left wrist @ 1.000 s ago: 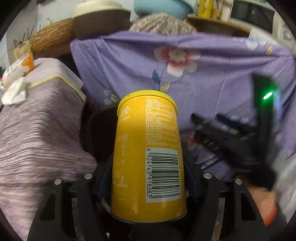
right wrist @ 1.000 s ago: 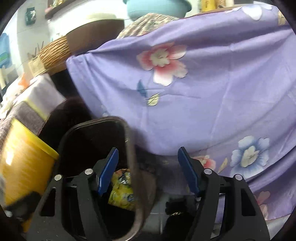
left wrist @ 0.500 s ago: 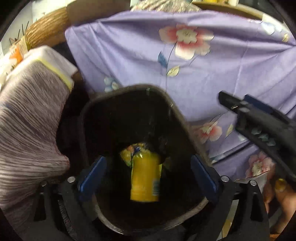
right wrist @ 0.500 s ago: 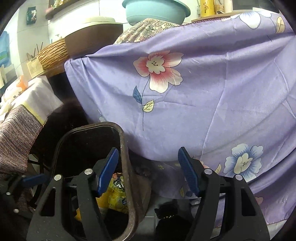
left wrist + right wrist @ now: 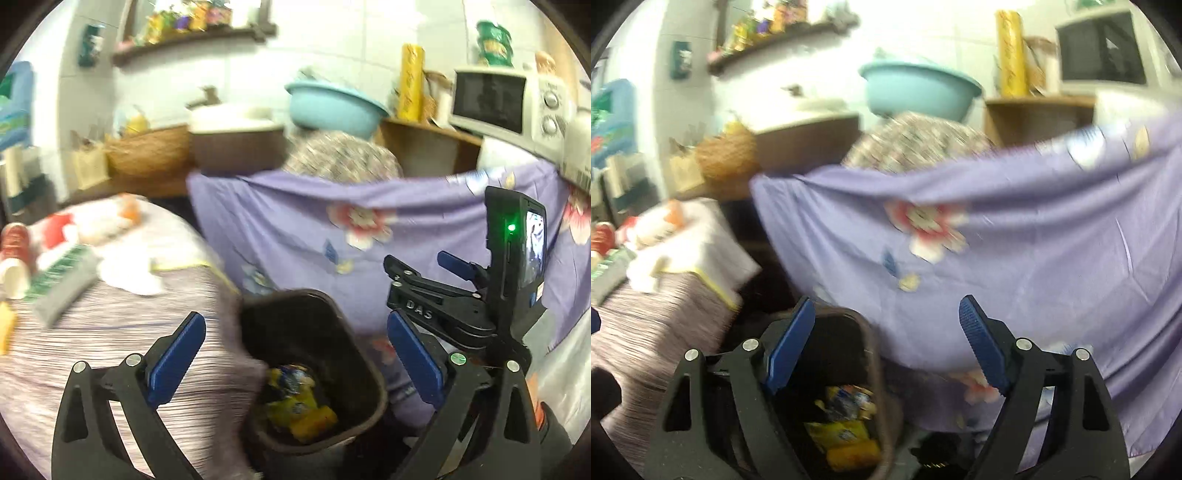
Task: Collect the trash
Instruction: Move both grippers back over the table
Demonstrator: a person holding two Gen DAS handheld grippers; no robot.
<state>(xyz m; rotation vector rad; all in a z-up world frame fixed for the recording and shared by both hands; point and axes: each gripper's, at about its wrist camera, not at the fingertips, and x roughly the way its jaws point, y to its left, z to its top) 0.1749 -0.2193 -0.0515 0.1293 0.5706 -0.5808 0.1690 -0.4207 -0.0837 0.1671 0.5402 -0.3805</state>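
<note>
Can (image 5: 314, 417) dropped from left gripper (image 5: 295, 354) | lies in bin (image 5: 343, 317) with wrappers (image 5: 846, 402)

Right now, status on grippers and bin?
Left gripper empty, jaws opening. Right gripper empty, jaws opening. Bin holds yellow trash. Nothing blocking.

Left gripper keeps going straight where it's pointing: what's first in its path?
Probably the bin: the left gripper, jaws opening and empty, aims at its mouth, toward the trash inside. Depth unclear.

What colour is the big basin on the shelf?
Light blue-green basin; the right wrist view shows it best.
</note>
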